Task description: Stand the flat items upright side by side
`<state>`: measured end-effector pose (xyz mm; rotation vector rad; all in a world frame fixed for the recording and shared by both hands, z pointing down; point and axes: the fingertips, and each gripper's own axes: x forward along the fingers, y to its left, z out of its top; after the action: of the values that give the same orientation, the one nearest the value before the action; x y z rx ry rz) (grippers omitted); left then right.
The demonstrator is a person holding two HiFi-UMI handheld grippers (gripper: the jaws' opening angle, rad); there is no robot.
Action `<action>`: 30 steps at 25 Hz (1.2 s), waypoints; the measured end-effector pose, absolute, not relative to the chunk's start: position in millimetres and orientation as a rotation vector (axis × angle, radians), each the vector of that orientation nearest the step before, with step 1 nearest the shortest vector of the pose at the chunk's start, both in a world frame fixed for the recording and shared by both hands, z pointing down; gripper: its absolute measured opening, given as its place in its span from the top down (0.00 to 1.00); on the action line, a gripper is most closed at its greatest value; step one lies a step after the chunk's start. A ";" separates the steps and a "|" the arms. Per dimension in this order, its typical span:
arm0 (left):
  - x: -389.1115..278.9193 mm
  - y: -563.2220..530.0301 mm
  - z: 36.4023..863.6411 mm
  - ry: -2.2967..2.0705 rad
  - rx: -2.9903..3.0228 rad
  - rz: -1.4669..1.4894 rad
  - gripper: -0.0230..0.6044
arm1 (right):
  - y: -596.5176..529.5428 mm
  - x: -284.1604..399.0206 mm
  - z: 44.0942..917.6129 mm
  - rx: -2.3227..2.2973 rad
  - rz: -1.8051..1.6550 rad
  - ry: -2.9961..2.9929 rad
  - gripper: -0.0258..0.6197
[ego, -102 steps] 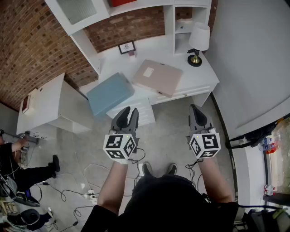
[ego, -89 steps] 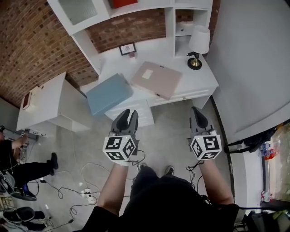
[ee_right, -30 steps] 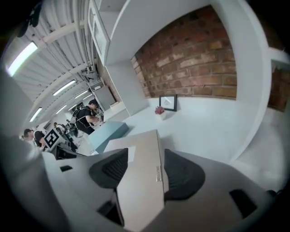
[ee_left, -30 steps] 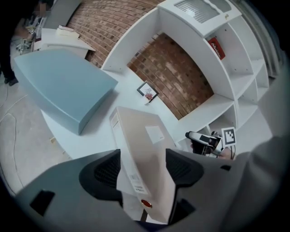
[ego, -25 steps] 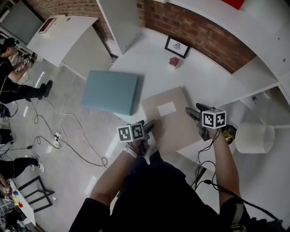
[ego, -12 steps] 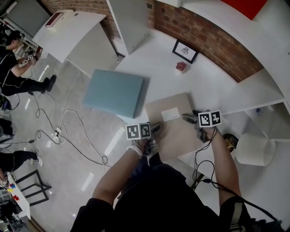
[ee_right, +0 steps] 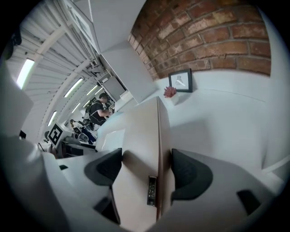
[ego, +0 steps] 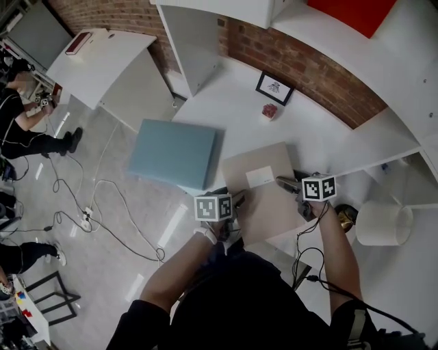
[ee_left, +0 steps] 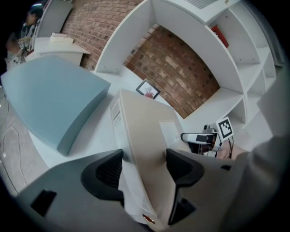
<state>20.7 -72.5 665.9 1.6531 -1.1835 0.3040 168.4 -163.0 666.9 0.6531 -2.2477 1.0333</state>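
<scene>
**Shelving above the desk.** Open white compartments. One at the upper right holds a red item (ego: 345,14).

**Desk (ego: 226,116), left to right**
- Blue box (ego: 174,154): lies flat at the desk's left edge, with its left part hanging out past that edge over the floor. Neither gripper touches it.
- Left gripper (ego: 236,199): sits at the near-left edge of the beige box, jaws clamped on that edge with a pad pressed to each face.
- Beige box (ego: 263,202): a flat item with a white label on top. It lies just right of the blue box, a strip of bare desk between them, and close to the desk's near edge. Whether it has lifted off the desk cannot be told.
- Right gripper (ego: 282,183): sits on the beige box's right edge, jaws clamped across its thickness.
- Lamp (ego: 380,222): white shade, at the desk's right end.

**What only one view shows**
- Head view: the blue box's overhang, and the lamp.
- Left gripper view: a printed strip along the beige box's side.
- Right gripper view: a small dark latch (ee_right: 151,190) on the edge it grips.

**Open room.** The desk is bare behind both boxes up to the brick wall. Near the back edge stand a picture frame (ego: 274,87) and a small pink thing (ego: 269,111).
</scene>
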 end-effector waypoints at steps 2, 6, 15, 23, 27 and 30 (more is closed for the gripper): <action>14.7 -83.0 644.5 -1.222 1.717 0.300 0.48 | -165.8 164.3 649.1 0.670 1.030 -2.303 0.44; 2.1 -105.1 596.0 -1.303 1.836 0.263 0.48 | -177.6 156.7 607.8 0.740 0.952 -2.409 0.44; -13.2 -122.1 514.3 -1.465 2.116 0.257 0.48 | -183.9 142.4 544.9 0.819 0.657 -2.583 0.44; -15.4 -111.6 516.9 -1.558 2.279 0.360 0.48 | -178.4 139.3 538.5 0.886 0.285 -2.583 0.44; -15.6 -113.3 521.9 -1.546 2.312 0.405 0.48 | -181.0 139.2 539.3 0.878 0.284 -2.585 0.44; -17.0 -111.8 518.0 -1.511 2.368 0.431 0.48 | -180.5 140.4 542.3 0.878 0.312 -2.591 0.44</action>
<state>-17.0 -111.8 518.0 2.3683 -1.5114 0.4306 140.4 -180.5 542.3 0.8782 -2.5909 0.3125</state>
